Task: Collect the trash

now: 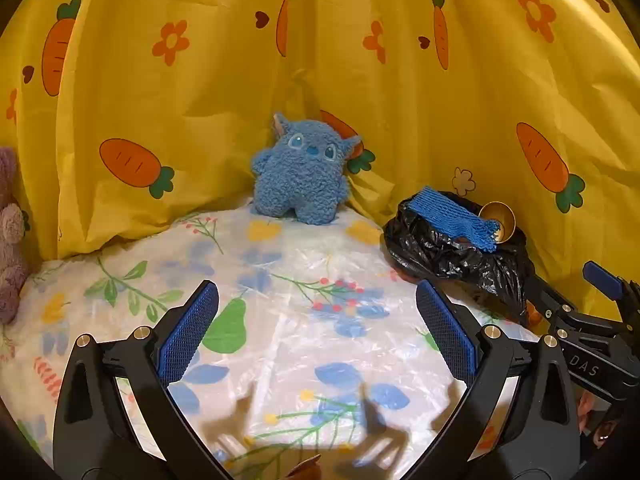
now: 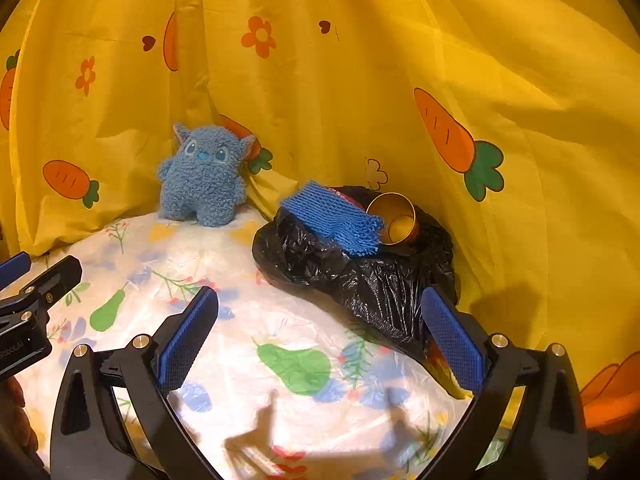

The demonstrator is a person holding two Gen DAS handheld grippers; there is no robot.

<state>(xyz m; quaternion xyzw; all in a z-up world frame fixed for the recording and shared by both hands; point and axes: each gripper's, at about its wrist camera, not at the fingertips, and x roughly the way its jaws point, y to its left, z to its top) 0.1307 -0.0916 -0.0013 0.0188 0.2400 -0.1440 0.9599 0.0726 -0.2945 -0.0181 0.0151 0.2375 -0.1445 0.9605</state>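
Yellow cloth printed with carrots and flowers [image 1: 208, 92] hangs behind a tabletop [image 1: 288, 320] under a clear plastic cover with fruit and flower prints. A fuzzy blue plush toy [image 1: 302, 170] sits upright at the back against the cloth. To its right lies my black trash bag [image 2: 360, 276], slumped on the tabletop, with a blue knitted net [image 2: 334, 216] across its mouth and a gold cup [image 2: 396, 218] tipped on its side just beside the net. My left fingers [image 1: 318, 332] stand spread wide over bare tabletop, nothing between them. My right fingers [image 2: 320, 336] are spread wide too, empty, the right-hand one close to the bag's near edge.
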